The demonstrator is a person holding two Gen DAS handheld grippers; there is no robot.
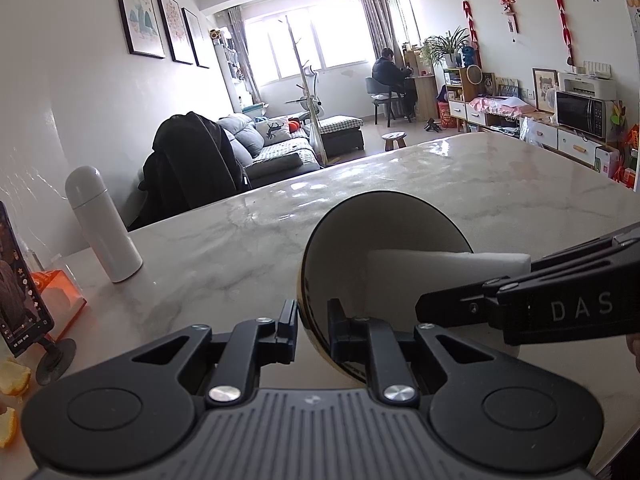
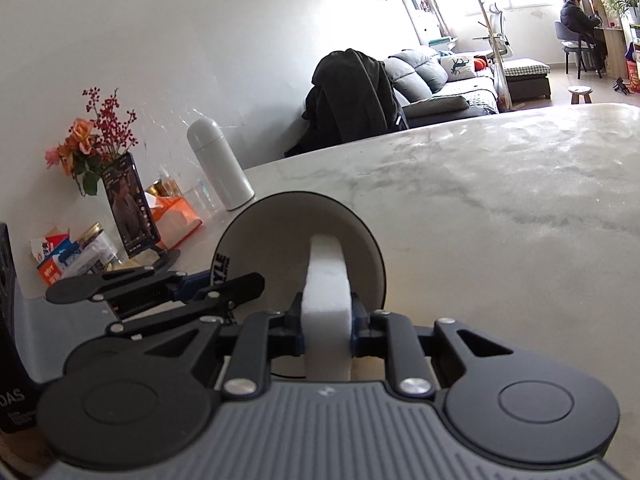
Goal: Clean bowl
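In the left wrist view, the left gripper (image 1: 313,330) is clamped on the rim of the bowl (image 1: 340,264), one finger outside the wall and one inside, tipping the bowl on its side above the marble table (image 1: 224,240). The bowl's near lower edge is hidden behind the fingers. The right gripper (image 1: 420,312) reaches in from the right, its body cut off by the frame edge; the white sponge (image 1: 440,264) lies inside the bowl, its held end hidden behind that gripper. In the right wrist view, the right gripper (image 2: 327,320) grasps the sponge (image 2: 325,280), whose far end presses into the bowl's pale interior (image 2: 280,240). Lettering on the bowl's rim is partly covered by the left gripper (image 2: 224,296).
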